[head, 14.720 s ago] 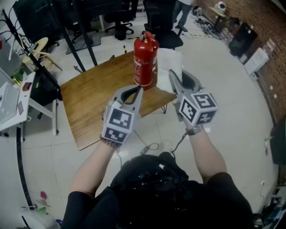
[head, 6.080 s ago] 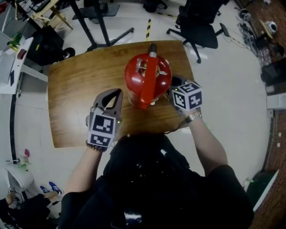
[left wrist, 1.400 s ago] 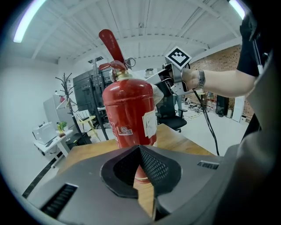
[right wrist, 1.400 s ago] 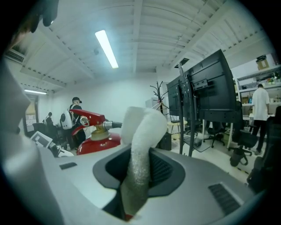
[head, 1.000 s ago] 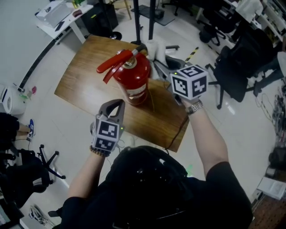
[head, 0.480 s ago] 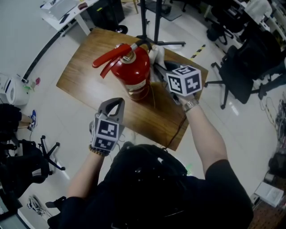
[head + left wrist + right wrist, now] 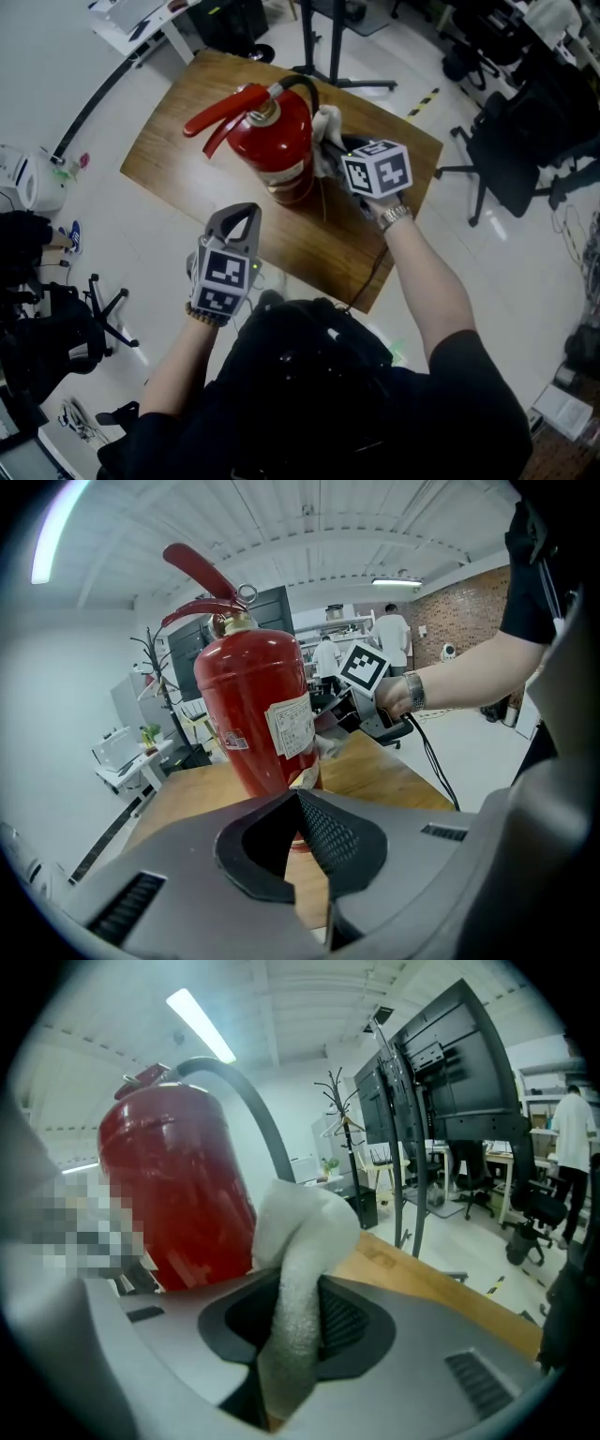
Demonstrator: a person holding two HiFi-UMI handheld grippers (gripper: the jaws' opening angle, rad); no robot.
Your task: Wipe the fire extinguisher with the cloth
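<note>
Our right gripper [image 7: 295,1326] pinches the white fluffy cloth [image 7: 302,1232] in its fingers, just beside the red cylindrical metal fire extinguisher [image 7: 178,1194]. Our left gripper [image 7: 298,799] has its fingers pressed together, empty. The extinguisher stands upright on the brown wooden desk [image 7: 380,775] just beyond them.

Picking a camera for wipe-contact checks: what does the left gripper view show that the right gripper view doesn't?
Only the left gripper view: the red lever, the paper label, the person's right hand, and the left gripper, shut with nothing in it.
Only the right gripper view: the right gripper clamped on the white cloth, and the black hose arcing overhead.
Both: the red fire extinguisher upright on the wooden table.
</note>
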